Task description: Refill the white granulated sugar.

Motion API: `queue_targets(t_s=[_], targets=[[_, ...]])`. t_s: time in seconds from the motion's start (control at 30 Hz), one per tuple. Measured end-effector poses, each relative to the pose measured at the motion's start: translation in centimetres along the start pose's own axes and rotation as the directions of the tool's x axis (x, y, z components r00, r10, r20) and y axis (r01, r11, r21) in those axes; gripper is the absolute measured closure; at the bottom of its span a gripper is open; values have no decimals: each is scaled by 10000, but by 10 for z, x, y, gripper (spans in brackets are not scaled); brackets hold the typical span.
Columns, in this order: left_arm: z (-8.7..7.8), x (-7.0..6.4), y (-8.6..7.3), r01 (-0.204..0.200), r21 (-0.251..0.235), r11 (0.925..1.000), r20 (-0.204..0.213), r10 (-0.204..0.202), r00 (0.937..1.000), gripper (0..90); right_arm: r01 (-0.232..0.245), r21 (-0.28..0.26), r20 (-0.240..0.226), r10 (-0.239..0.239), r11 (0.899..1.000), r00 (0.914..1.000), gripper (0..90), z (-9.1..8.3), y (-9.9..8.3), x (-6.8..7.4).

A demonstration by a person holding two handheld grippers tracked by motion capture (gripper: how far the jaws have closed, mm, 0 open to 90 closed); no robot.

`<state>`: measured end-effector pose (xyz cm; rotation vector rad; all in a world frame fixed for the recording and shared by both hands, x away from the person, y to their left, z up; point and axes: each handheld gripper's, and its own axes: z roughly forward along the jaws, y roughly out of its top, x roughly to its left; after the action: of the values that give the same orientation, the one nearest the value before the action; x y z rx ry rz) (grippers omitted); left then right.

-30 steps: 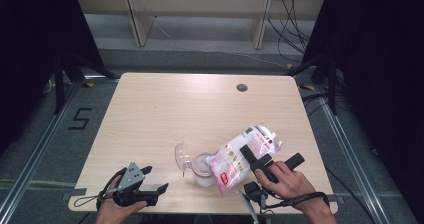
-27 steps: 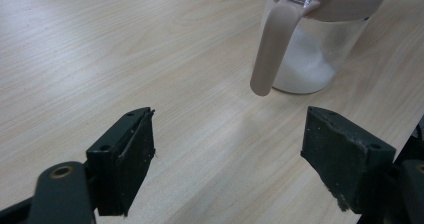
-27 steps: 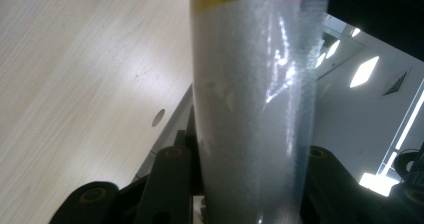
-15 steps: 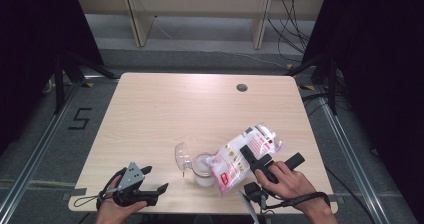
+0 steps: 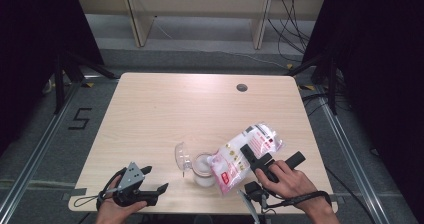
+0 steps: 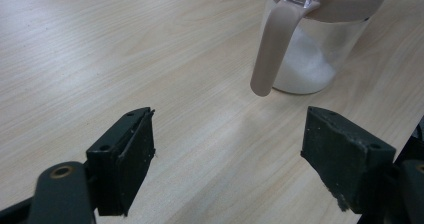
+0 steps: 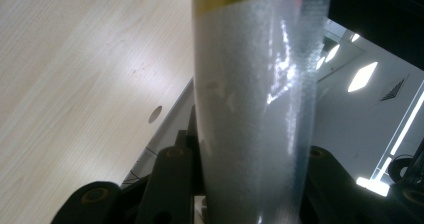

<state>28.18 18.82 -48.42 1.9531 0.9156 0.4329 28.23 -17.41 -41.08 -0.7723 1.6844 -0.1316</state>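
Right gripper (image 5: pixel 256 160) pinches the bag (image 5: pixel 241 154) of white granules, tilted with its lower end at the mouth of the jar (image 5: pixel 202 168) (lid flipped up) near the table's (image 5: pixel 165 114) front edge. Left gripper (image 6: pixel 227 159) rests spread apart, holding nothing, left of the jar.

- The jar (image 6: pixel 320 49) is cut off by the top edge of the left gripper view; its mouth and lid are out of frame there.
- In the high view, the bag (image 5: pixel 245 154) covers the jar's right side at lower centre.
- The bag's print is too small to read in the high view.
- In the right gripper view the bag runs past the top edge, and it hides most of the jaws at the bottom.
- The left hand (image 5: pixel 112 211) is cut by the bottom edge, and the clear lid (image 5: pixel 182 156) is probably hinged, though too small to tell.
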Motion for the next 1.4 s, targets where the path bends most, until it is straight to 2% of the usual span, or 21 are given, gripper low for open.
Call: queue_targets(t_s=[0.03, 0.07, 0.1, 0.3, 0.37, 0.67, 1.0, 1.03, 1.13, 1.4], targets=[[0, 0, 0, -2, 0, 10000, -1, 2, 10000, 204, -8, 12, -59, 8, 10000, 10000, 718, 0, 0, 0], [0, 0, 0, 2, -2, 10000, -1, -2, 10000, 204, -147, -56, 92, 148, 9999, 9998, 717, 0, 0, 0], [0, 0, 0, -1, 1, 10000, 0, 1, 10000, 204, 45, -16, 45, -45, 10000, 10000, 718, 0, 0, -1], [0, 0, 0, 5, -3, 10000, 3, -5, 10000, 204, 96, -34, 46, -95, 9999, 9999, 719, 0, 0, -2], [0, 0, 0, -5, 5, 10000, 5, 5, 10000, 204, -93, -84, 157, 94, 9999, 9998, 719, 1, 0, -2], [0, 0, 0, 1, 1, 10000, 2, -1, 10000, 204, 18, -72, 131, -17, 10000, 9999, 722, 1, -1, -3], [0, 0, 0, 11, 1, 10000, 0, -11, 10000, 204, -114, -92, 151, 115, 9999, 9998, 724, 0, -2, -1], [0, 0, 0, 12, 2, 10000, 5, -12, 10000, 204, 162, -21, 114, -162, 9999, 9998, 725, -1, -3, -3], [0, 0, 0, 0, 3, 10000, 2, 0, 10000, 204, -107, -96, 205, 109, 9999, 9997, 727, -1, -3, 0], [0, 0, 0, -4, 9, 10000, 0, 4, 10000, 204, -78, -88, 116, 79, 9999, 9999, 732, -1, -2, 1]])
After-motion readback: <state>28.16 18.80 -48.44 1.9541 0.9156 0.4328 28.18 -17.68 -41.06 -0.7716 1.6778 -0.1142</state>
